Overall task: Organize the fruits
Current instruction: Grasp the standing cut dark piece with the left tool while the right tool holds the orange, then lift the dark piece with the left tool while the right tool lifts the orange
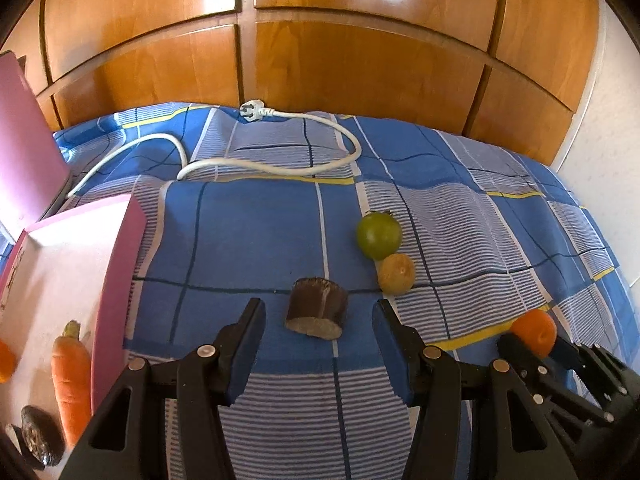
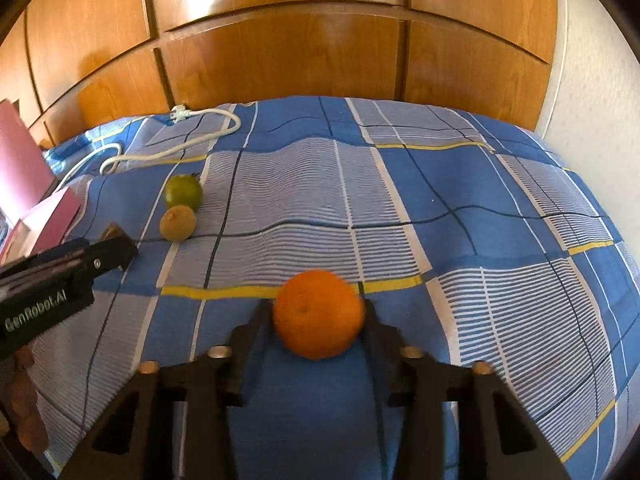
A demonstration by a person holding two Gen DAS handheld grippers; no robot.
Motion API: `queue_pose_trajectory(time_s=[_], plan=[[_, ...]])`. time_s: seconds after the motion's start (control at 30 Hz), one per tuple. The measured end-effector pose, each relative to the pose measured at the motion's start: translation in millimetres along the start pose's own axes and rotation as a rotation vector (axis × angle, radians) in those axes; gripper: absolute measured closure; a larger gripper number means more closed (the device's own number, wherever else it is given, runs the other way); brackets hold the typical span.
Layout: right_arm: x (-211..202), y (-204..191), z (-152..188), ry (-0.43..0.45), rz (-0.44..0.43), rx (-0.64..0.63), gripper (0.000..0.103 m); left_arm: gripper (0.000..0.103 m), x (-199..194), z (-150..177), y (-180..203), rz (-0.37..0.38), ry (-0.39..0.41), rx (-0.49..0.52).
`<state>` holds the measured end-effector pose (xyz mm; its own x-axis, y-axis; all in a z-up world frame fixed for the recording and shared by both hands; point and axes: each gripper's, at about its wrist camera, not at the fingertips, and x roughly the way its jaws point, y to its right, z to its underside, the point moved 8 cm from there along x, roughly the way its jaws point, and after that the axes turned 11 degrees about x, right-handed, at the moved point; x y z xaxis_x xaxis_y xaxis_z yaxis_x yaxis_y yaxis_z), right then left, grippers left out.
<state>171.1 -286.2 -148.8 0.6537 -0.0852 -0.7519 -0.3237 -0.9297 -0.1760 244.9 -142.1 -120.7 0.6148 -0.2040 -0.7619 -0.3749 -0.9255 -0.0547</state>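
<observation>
Wardrobe (image 1: 320, 60): glossy wooden panels across the far side, behind the bed.
Bed (image 2: 440, 208): blue checked cover with striped patches and yellow lines; wrinkled; it carries all the loose fruit.
Pink box (image 1: 60, 264): left edge of the left wrist view, cut off by the frame; inside it a carrot (image 1: 72, 376) with its long axis running near to far, leafy end far, plus dark round items too cropped to name.
White cable (image 1: 260, 164): looped at the far left, plug end by the wardrobe.
Left gripper (image 1: 320, 320): jaws spread, nothing between the pads; just beyond them a dark cut piece (image 1: 318, 312) with its pale cut face towards the camera.
Right gripper (image 2: 318, 316): jaws pinching the orange (image 2: 318, 314) from both sides; the picture is slightly blurred.
Orange: round, bright, dimple facing the camera, near centre of the bed.
Green fruit (image 1: 378, 236): round, touching a smaller yellow-brown fruit (image 1: 397, 273) nearer.
</observation>
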Motion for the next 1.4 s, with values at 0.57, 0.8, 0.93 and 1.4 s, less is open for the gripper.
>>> queue_pose_trajectory(time_s=[0.57,0.8,0.93,1.4], plan=[[29.7,-28.5,-27.6,-0.022,-0.025,-0.011,0.064,0.070,29.8,-4.2,-5.4,0.028,-0.014,-0.049],[36.2,-33.8,-26.3,-0.017,-0.012,-0.044,0.060,0.069,32.1,-3.2,-4.6,0.016,-0.010,-0.039],[37.1,-35.7,-26.3,-0.013,-0.008,-0.055,0.058,0.069,32.6,-3.0,-4.9,0.010,-0.007,-0.031],[36.9,-34.6,-26.2,-0.004,-0.005,-0.058,0.058,0.069,32.9,-3.6,-6.3,0.029,0.008,-0.051]])
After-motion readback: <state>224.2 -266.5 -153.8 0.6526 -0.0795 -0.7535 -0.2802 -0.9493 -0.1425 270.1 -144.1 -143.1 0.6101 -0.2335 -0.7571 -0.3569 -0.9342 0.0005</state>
